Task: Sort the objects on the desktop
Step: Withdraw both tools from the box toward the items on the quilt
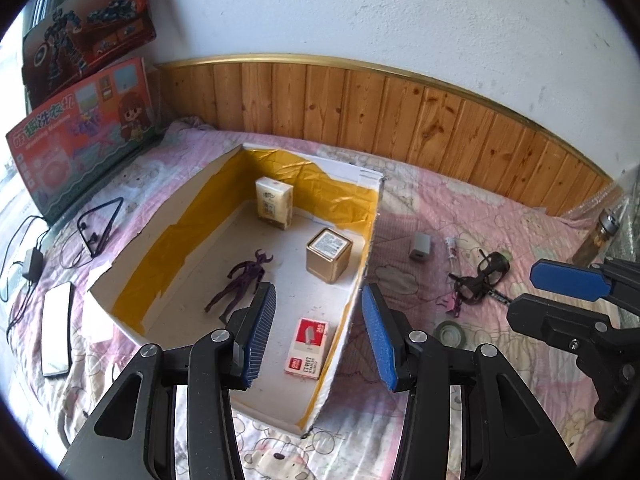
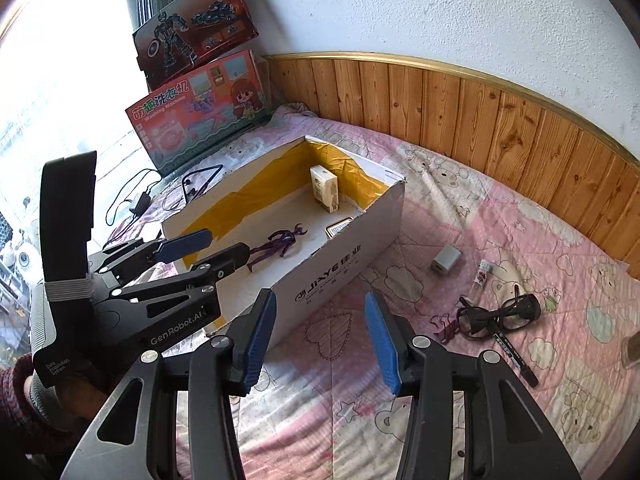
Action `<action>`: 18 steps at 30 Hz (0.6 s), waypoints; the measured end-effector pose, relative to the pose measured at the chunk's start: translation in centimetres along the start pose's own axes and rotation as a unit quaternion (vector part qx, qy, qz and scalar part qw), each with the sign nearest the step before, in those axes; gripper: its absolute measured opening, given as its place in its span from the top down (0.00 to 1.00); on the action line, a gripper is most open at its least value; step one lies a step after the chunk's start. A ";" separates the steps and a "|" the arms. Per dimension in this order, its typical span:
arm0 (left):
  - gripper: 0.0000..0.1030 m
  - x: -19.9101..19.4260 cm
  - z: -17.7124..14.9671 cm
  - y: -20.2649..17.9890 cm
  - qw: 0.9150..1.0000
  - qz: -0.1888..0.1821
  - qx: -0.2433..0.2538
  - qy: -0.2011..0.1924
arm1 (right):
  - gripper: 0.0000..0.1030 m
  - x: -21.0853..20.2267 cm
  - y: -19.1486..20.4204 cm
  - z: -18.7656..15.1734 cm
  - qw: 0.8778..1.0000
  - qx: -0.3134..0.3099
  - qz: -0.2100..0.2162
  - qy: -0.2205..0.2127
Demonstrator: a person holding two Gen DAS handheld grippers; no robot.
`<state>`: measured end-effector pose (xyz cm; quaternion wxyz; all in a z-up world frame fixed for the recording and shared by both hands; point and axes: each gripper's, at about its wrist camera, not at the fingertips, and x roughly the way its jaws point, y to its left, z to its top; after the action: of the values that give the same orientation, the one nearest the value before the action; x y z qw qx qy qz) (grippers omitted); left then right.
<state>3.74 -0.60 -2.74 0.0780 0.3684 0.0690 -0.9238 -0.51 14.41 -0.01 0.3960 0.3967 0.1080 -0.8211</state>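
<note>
A white cardboard box (image 1: 362, 258) (image 2: 352, 256) with yellow tape inside sits on the pink quilt. It holds a tissue pack (image 1: 275, 202) (image 2: 325, 193), a gold tin (image 1: 328, 255), a purple figure (image 1: 240, 284) (image 2: 280, 245) and a red-and-white staple box (image 1: 308, 342). My left gripper (image 1: 318, 336) (image 2: 200, 250) is open and empty above the box's near end, over the staple box. My right gripper (image 2: 320, 340) (image 1: 548, 292) is open and empty over the quilt beside the box. A grey charger (image 1: 421, 246) (image 2: 446, 260), a small vial (image 1: 453, 252) (image 2: 480, 276), glasses (image 1: 478, 280) (image 2: 496, 316) and a pen (image 2: 516, 356) lie on the quilt to the right.
Two toy boxes (image 1: 80, 136) (image 2: 200, 108) lean at the back left. Earphones (image 1: 100, 224), a cabled adapter (image 1: 32, 264) and a phone (image 1: 57, 334) lie left of the cardboard box. A tape roll (image 1: 451, 334) lies near the glasses. Wood panelling (image 1: 360, 104) backs the bed.
</note>
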 end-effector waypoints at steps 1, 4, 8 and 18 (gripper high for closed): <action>0.53 0.2 -0.1 -0.5 1.000 -0.008 0.006 0.002 | 0.53 -0.1 -0.5 -0.1 1.000 0.004 0.000 0.000; 0.53 0.9 -0.5 -1.9 0.999 -0.045 0.021 0.016 | 0.53 -0.3 -2.3 -0.3 1.000 0.017 -0.006 0.000; 0.54 2.3 -1.2 -4.3 0.993 -0.099 0.046 0.045 | 0.53 -0.5 -5.8 -0.9 0.999 0.043 -0.027 0.003; 0.54 7.9 -3.9 -10.1 0.975 -0.168 0.093 0.113 | 0.53 1.8 -16.9 -4.8 0.982 0.118 -0.134 0.054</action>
<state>-1.29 9.23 -10.28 -0.1215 0.4596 0.0518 -0.8782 -10.92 26.94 -6.84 0.2264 0.4668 0.0834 -0.8508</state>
